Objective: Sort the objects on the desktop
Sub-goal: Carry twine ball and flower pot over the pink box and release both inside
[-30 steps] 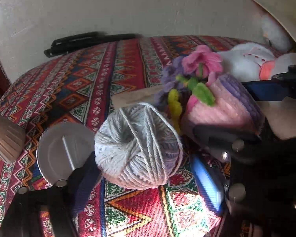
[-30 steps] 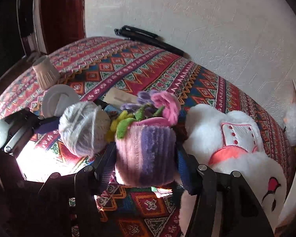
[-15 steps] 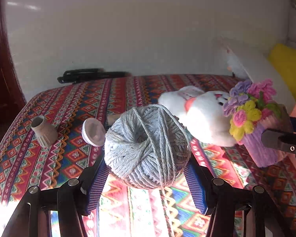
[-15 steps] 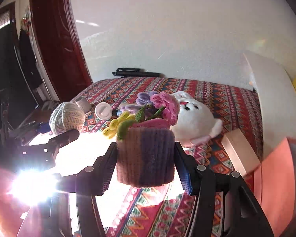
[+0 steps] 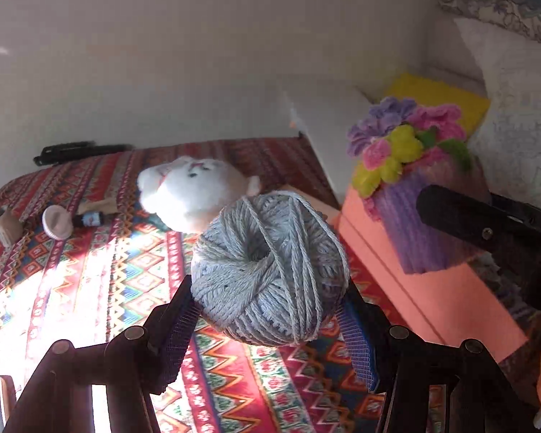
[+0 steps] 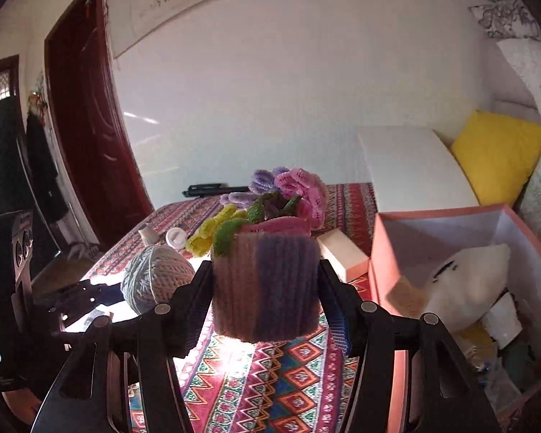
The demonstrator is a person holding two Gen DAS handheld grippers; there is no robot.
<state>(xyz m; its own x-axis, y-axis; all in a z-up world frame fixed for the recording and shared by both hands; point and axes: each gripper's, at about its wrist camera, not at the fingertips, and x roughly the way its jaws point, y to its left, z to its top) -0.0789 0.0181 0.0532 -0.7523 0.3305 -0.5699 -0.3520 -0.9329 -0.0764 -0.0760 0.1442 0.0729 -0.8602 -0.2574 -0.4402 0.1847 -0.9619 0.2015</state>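
My left gripper [image 5: 270, 306] jaws clamp the grey yarn ball [image 5: 270, 270], held above the patterned surface [image 5: 90, 270]. My right gripper [image 6: 267, 296] jaws grip the pipe-cleaner flower pot [image 6: 267, 281], just beside the pink box [image 6: 378, 252] at the surface's right edge.

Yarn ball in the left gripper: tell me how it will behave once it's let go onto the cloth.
The yarn ball looks soft and light; the left gripper pads press into its sides, so it probably squashes rather than slips. Being round, it may roll on the patterned cloth. Loose outer strands could snag or unwind.
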